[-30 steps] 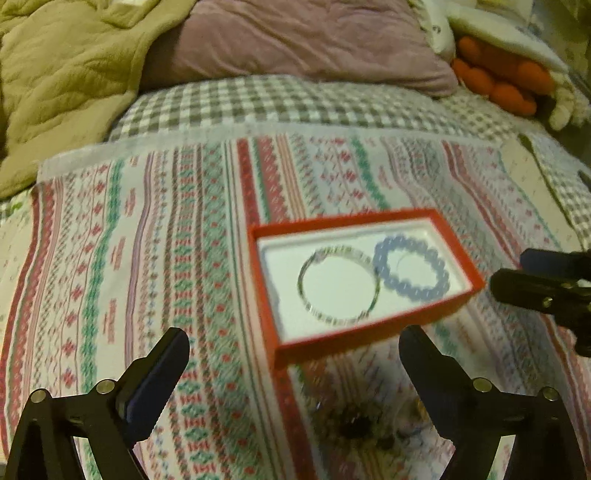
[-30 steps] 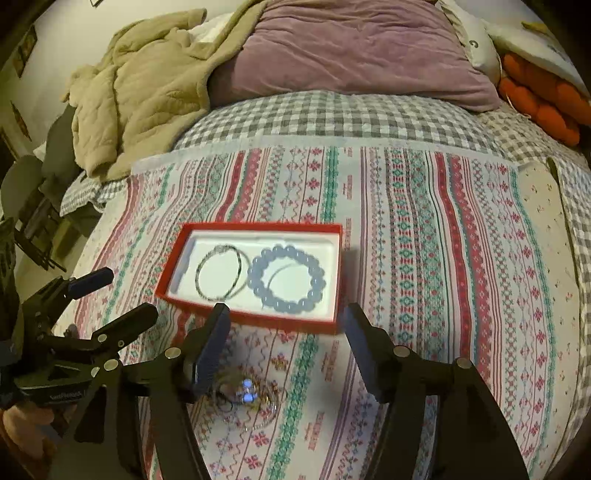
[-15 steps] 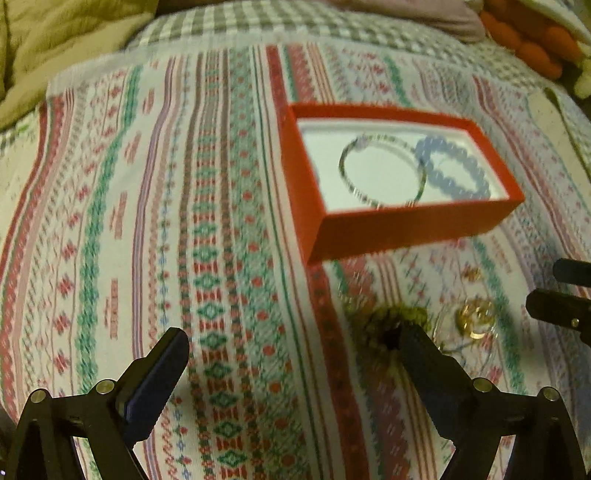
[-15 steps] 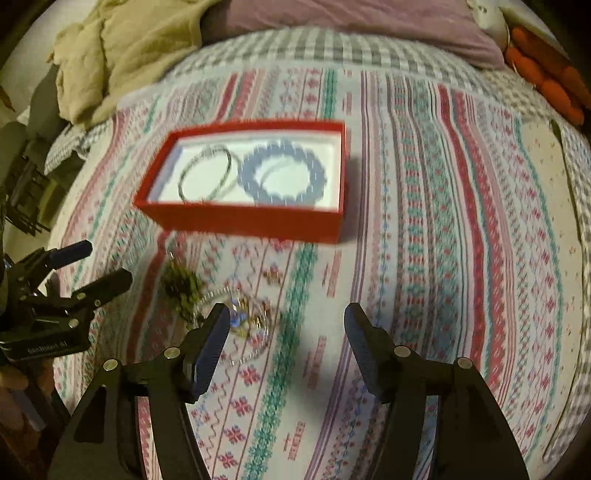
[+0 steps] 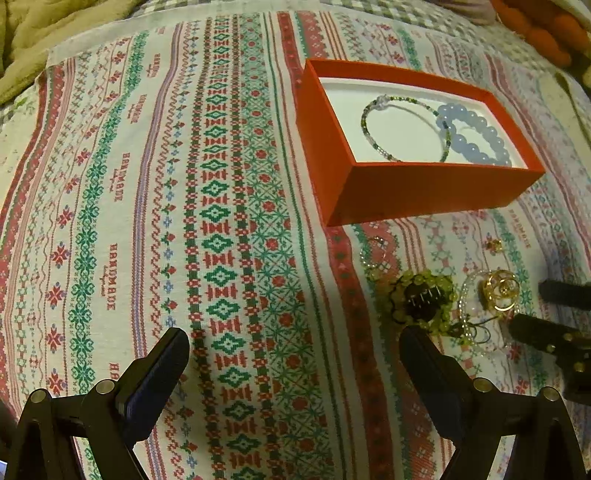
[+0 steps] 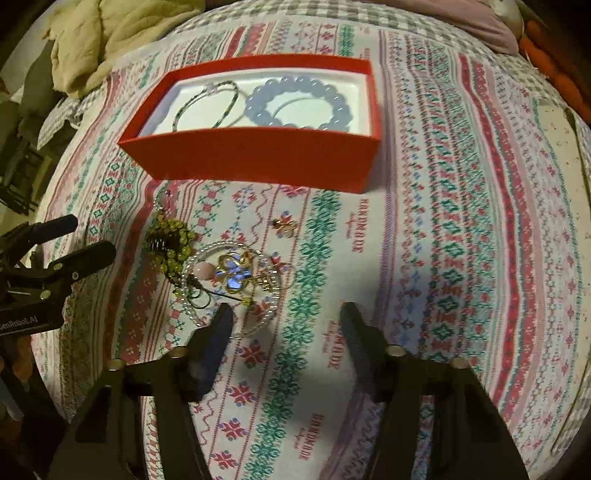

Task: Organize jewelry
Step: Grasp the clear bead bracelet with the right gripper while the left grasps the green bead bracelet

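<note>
A red box [image 5: 424, 192] [image 6: 255, 155] with a white lining holds a thin green bead bracelet [image 5: 373, 114] [image 6: 225, 107] and a pale blue bead bracelet [image 5: 476, 136] [image 6: 299, 86]. In front of it on the patterned cloth lie a yellow-green bead piece [image 5: 421, 299] [image 6: 170, 243], a clear bead ring with a gold ornament [image 5: 496, 291] [image 6: 232, 277] and a small gold piece [image 5: 494, 244] [image 6: 283, 223]. My left gripper [image 5: 295, 365] is open and empty, left of the pile. My right gripper [image 6: 286, 332] is open and empty, just in front of the clear bead ring.
The patterned cloth [image 5: 147, 221] covers a bed with a checked sheet [image 6: 280, 11]. An olive blanket [image 6: 110, 33] lies at the back left and orange cushions [image 5: 546, 33] at the back right. The right gripper shows at the right edge of the left wrist view [image 5: 554, 317].
Both grippers have moved down and closer to the cloth. The box has slid up in both views and the loose jewelry pile now lies in full view.
</note>
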{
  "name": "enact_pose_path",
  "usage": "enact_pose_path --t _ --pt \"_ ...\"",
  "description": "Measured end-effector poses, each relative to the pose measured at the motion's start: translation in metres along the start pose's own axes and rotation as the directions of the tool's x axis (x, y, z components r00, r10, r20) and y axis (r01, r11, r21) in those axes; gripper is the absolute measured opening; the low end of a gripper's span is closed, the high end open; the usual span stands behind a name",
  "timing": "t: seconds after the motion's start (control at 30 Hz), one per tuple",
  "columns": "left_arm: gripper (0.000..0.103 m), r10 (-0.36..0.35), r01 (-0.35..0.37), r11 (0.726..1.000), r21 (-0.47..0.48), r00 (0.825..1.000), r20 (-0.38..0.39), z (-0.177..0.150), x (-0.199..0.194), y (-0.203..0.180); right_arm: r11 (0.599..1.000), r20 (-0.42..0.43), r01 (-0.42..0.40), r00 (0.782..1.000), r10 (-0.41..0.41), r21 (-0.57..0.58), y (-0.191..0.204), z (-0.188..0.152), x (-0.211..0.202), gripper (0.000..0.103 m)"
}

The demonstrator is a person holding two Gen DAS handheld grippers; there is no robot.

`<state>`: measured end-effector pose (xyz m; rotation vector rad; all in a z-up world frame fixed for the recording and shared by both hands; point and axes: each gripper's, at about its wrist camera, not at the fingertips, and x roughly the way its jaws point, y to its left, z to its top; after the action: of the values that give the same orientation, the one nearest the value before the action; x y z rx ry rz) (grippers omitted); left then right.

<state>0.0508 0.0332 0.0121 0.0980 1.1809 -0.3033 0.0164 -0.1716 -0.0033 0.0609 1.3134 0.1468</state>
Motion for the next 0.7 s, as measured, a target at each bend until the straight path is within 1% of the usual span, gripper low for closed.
enact_pose_path --t 0.07,0.1,0.17,0.23,0.27,0.33,0.43,0.5,0.53,0.6,0.63,0.7 --pt "0.095 -0.004 0.004 1.000 0.001 1.000 0.003 0.000 0.000 0.000 1.000 -0.002 0.014 1.000 -0.014 -0.009 0.003 0.000 0.005 0.034" --pt "0.095 -0.006 0.006 1.000 0.002 1.000 0.004 0.001 0.000 0.001 1.000 -0.001 0.024 1.000 -0.024 -0.016 0.005 0.000 0.006 0.031" --pt "0.093 -0.010 0.010 1.000 0.004 1.000 0.006 0.001 0.000 0.000 0.999 0.003 0.044 0.999 -0.044 -0.026 0.005 -0.001 0.009 0.016" --pt "0.090 -0.018 0.018 1.000 0.007 1.000 0.006 0.003 0.000 0.001 0.999 0.003 0.040 0.999 -0.040 -0.025 0.003 -0.001 0.009 0.007" --pt "0.088 -0.023 0.023 1.000 0.009 1.000 0.006 0.003 0.000 0.001 0.999 0.000 0.031 1.000 -0.031 -0.020 0.002 -0.001 0.009 0.005" --pt "0.083 -0.036 0.036 0.999 0.011 0.999 0.006 0.005 0.000 0.001 1.000 -0.002 0.022 1.000 -0.022 -0.016 -0.002 -0.002 0.007 0.004" --pt "0.074 -0.059 0.059 0.998 0.006 0.998 0.007 0.008 0.001 -0.001 1.000 0.009 0.009 1.000 -0.009 -0.002 -0.007 -0.003 0.001 0.004" --pt "0.061 -0.080 0.080 0.997 0.001 0.997 0.008 0.011 0.001 -0.001 1.000 0.032 0.012 0.999 -0.012 0.007 -0.014 -0.003 -0.008 0.004" --pt "0.058 -0.092 0.092 0.996 -0.003 0.996 0.007 0.013 0.002 -0.002 1.000 0.039 0.012 0.999 -0.012 0.011 -0.016 -0.004 -0.011 0.004" --pt "0.048 -0.123 0.123 0.992 -0.012 0.992 0.001 0.016 0.005 -0.004 1.000 0.058 0.008 0.998 -0.010 0.027 -0.022 -0.002 -0.019 0.004" --pt "0.046 -0.149 0.149 0.989 -0.021 0.989 -0.006 0.018 0.007 -0.005 0.999 0.064 0.006 0.998 -0.008 0.032 -0.024 -0.002 -0.021 0.004" --pt "0.037 -0.178 0.178 0.984 -0.032 0.984 -0.013 0.021 0.011 -0.009 0.999 0.077 0.000 0.997 -0.003 0.045 -0.028 -0.003 -0.026 0.004"
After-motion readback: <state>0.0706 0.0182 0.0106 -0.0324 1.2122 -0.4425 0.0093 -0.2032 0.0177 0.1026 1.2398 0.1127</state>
